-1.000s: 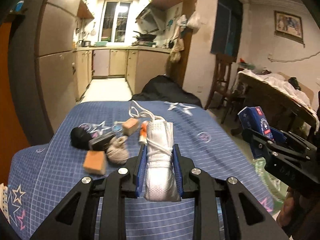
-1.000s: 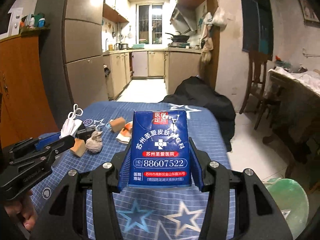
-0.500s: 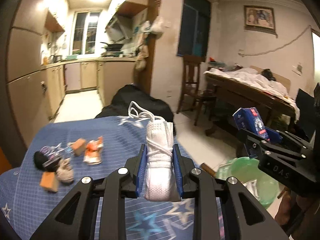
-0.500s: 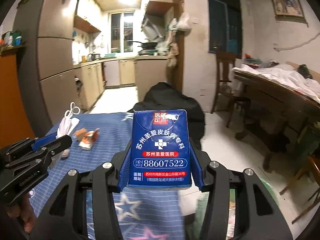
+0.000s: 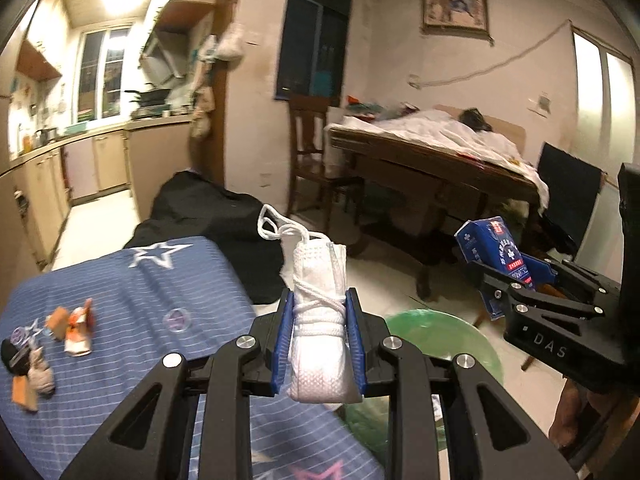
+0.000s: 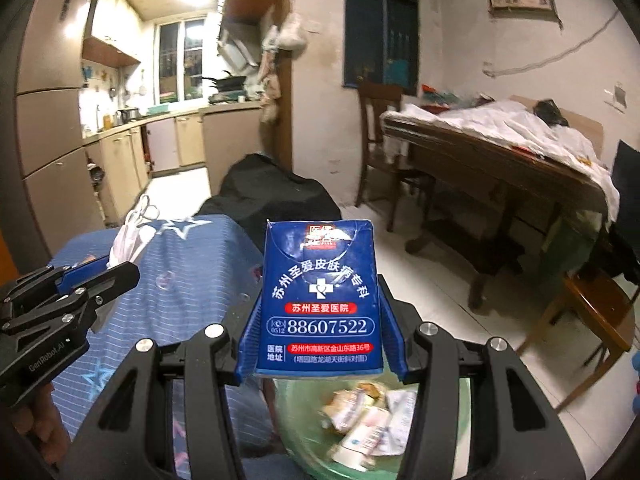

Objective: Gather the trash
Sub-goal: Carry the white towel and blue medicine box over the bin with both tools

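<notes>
My left gripper (image 5: 319,308) is shut on a rolled white face mask (image 5: 319,344) with its loops sticking up, held over the right edge of the blue star-patterned table (image 5: 132,292). My right gripper (image 6: 320,304) is shut on a blue carton (image 6: 320,300) with white Chinese print, held above a green bin (image 6: 304,440) holding several crumpled wrappers. The bin also shows in the left wrist view (image 5: 440,340), below and right of the mask. The right gripper with the carton (image 5: 496,256) is at the right of the left wrist view.
Several bits of trash (image 5: 76,328) and a black object (image 5: 12,354) lie on the table's left part. A black bag (image 5: 224,220) sits on the floor beyond the table. A wooden table (image 6: 500,176) and chairs (image 6: 596,312) stand at the right.
Both grippers have swung right, from over the table towards the green bin beside it. Each still holds its item. The bin's contents have come into the right wrist view.
</notes>
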